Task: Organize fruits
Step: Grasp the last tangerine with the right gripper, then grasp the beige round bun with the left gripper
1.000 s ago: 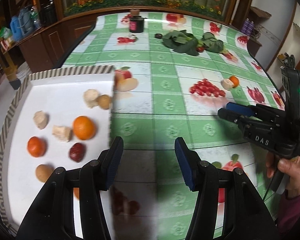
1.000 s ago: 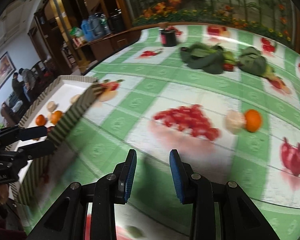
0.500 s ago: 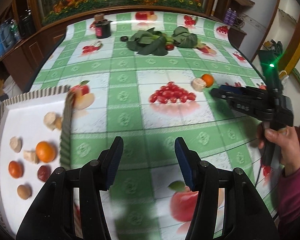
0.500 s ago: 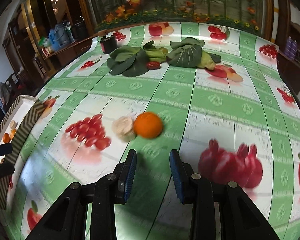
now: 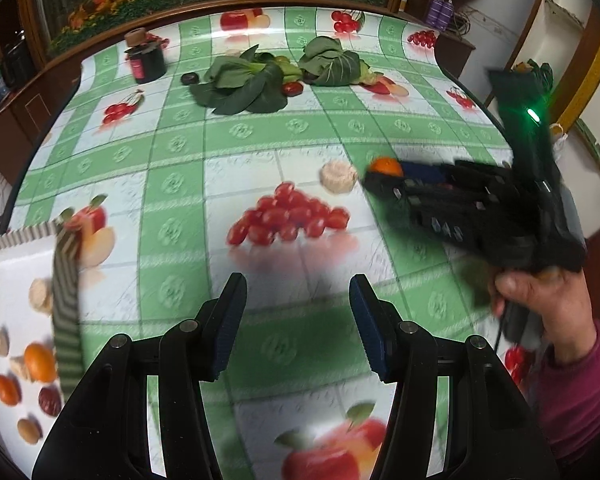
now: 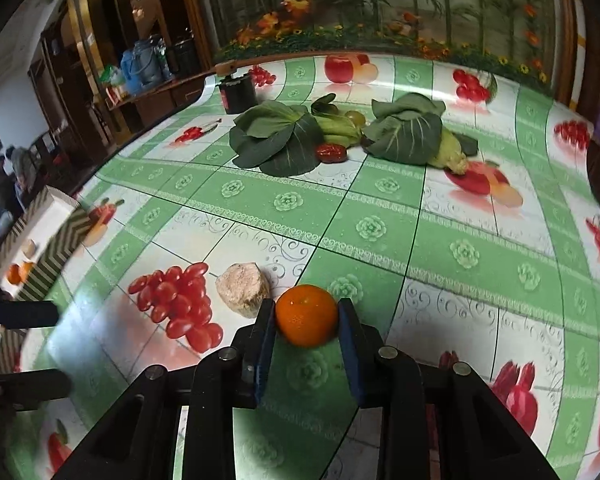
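Orange (image 6: 306, 316) sits on the bench (image 6: 380, 208) between the right gripper (image 6: 306, 344) fingers, which have just been closing onto it. Tray (image 5: 66, 312) holds oranges and pale pieces; left gripper (image 5: 298, 320) hovers, fingers apart, empty.

orange mandarin (image 6: 306, 315) on green-and-white checked, fruit-printed tablecloth (image 6: 380, 216)

Right hand-held gripper (image 6: 306, 340) jaws just closing; left hand-held gripper (image 5: 298, 320) parted.
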Motion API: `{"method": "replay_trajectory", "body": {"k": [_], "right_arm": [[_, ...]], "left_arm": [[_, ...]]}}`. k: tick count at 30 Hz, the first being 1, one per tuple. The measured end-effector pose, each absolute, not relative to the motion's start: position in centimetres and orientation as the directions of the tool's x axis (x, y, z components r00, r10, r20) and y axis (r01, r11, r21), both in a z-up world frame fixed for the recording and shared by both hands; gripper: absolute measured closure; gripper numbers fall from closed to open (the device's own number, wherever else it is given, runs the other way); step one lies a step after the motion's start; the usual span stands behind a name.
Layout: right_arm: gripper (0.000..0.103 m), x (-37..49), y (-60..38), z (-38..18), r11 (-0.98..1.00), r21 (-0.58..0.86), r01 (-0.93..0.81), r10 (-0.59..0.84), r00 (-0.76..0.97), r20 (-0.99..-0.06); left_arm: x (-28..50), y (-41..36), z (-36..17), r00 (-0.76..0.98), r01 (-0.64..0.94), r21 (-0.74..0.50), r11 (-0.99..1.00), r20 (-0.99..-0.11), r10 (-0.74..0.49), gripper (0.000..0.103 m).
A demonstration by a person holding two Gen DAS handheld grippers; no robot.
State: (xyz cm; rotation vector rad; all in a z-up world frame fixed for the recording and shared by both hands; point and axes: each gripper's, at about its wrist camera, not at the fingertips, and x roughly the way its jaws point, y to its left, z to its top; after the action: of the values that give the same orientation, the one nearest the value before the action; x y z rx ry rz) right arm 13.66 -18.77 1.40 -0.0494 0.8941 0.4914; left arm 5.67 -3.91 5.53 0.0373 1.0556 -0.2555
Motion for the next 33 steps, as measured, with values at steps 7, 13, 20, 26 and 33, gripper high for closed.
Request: {"method": "replay_trajectory", "body": {"k": [7, 13, 20, 26, 33], "right_arm": [[0.073, 12.3, -21.6, 1.5, 0.907, 0.209, -0.366, 0.389, 0.539, -0.747], [0.073, 12.6, -22.8, 1.3, 0.906, 0.243, -0.346, 0.402, 0.529, -0.747], [0.073, 12.8, -23.0, 1.3, 0.9, 0.261, -0.351, 0.419, 0.523, -0.742], [0.073, 12.8, -22.9, 1.2, 0.901, 0.255, -0.352, 0.415, 0.524, -0.744], [0.073, 12.6, -22.6, 1.3, 0.896, 0.261, -0.358, 0.423, 0.516, -0.745]], "left_arm": [[9.4, -6.1, 4.8, 0.457, 0.244, -0.118, 0.963, -0.862, -0.221, 0.05], [12.1, -7.6, 3.6, 0.45, 0.259, -0.116, 0.959, -0.864, -0.226, 0.05], [14.0, -8.6, 2.5, 0.444, 0.267, -0.126, 0.955, -0.864, -0.239, 0.05], [14.4, -8.9, 2.0, 0.468, 0.284, -0.097, 0.954, -0.855, -0.226, 0.067], [13.4, -8.5, 2.0, 0.474, 0.289, -0.084, 0.954, -0.853, -0.219, 0.074]]}}
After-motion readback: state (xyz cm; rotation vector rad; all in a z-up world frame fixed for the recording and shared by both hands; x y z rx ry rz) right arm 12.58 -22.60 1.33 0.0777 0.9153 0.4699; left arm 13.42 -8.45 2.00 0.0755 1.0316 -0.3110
